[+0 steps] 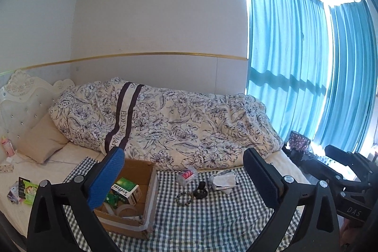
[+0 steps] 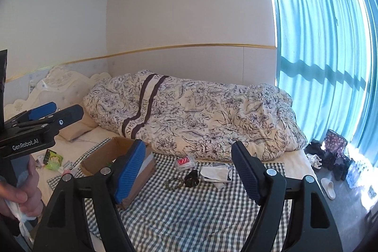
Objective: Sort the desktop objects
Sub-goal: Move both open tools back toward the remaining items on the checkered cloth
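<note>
An open cardboard box (image 1: pixel 141 183) (image 2: pixel 104 155) sits on a checked cloth (image 1: pixel 212 223) (image 2: pixel 189 211) on the bed, holding a green-and-white carton (image 1: pixel 126 188) and other small items. Right of it lie a clear packet with a red item (image 1: pixel 186 175) (image 2: pixel 185 162), a bead bracelet (image 1: pixel 184 198) (image 2: pixel 174 183), a small black object (image 1: pixel 200 190) (image 2: pixel 191 177) and a white crumpled packet (image 1: pixel 224 181) (image 2: pixel 216 172). My left gripper (image 1: pixel 184 178) hovers open above them, empty. My right gripper (image 2: pixel 186 171) is open too, empty, nearer the cloth's front.
A floral duvet (image 1: pixel 177 124) is heaped behind the cloth. Loose packets (image 1: pixel 22 190) (image 2: pixel 53 158) lie on the sheet left of the box, near a pillow (image 1: pixel 42 141). Shoes and a slipper (image 2: pixel 328 187) are on the floor by blue curtains (image 1: pixel 295 63). A hand (image 2: pixel 26 190) holds the left tool.
</note>
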A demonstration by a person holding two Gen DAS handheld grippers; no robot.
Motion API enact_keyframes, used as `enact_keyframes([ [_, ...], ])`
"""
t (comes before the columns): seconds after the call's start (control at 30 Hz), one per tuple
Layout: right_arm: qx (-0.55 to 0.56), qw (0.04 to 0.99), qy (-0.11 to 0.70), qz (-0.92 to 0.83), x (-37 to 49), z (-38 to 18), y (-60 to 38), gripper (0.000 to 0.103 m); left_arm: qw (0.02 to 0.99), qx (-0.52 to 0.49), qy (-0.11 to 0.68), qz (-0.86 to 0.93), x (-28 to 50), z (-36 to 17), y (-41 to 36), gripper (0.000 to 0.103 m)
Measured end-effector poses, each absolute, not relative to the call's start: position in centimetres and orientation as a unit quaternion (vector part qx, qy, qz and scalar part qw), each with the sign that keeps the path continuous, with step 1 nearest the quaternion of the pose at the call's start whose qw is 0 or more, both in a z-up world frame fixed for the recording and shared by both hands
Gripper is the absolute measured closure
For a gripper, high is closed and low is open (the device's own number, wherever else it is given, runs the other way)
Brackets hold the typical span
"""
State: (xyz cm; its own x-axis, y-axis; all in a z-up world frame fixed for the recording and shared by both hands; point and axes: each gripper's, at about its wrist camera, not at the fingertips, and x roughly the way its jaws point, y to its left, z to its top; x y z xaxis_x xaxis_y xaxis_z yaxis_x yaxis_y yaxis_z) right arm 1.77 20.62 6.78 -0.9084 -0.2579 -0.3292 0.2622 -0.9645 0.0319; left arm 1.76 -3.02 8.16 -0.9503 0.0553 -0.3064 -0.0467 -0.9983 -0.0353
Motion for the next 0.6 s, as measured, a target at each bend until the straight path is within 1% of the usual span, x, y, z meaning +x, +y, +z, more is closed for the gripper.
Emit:
enact_keyframes([
  [0.1, 0.172, 0.131, 0.006, -0.976, 1.0, 6.2, 21.0, 0.024, 0.027, -0.163, -0.016, 0.986, 0.8, 7.4, -2.7, 0.000],
  [0.17, 0.176, 0.131, 0.007, -0.976, 0.3, 5.6, 21.2, 0.023, 0.030, -0.168, -0.018, 0.985, 0.1, 6.9, -2.4, 0.000],
  [0.6, 0.228, 0.127, -0.006, -0.965, -5.6, 0.4, 23.1, 0.023, 0.040, -0.208, -0.005, 0.977, -5.7, 1.1, 0.0, 0.000],
])
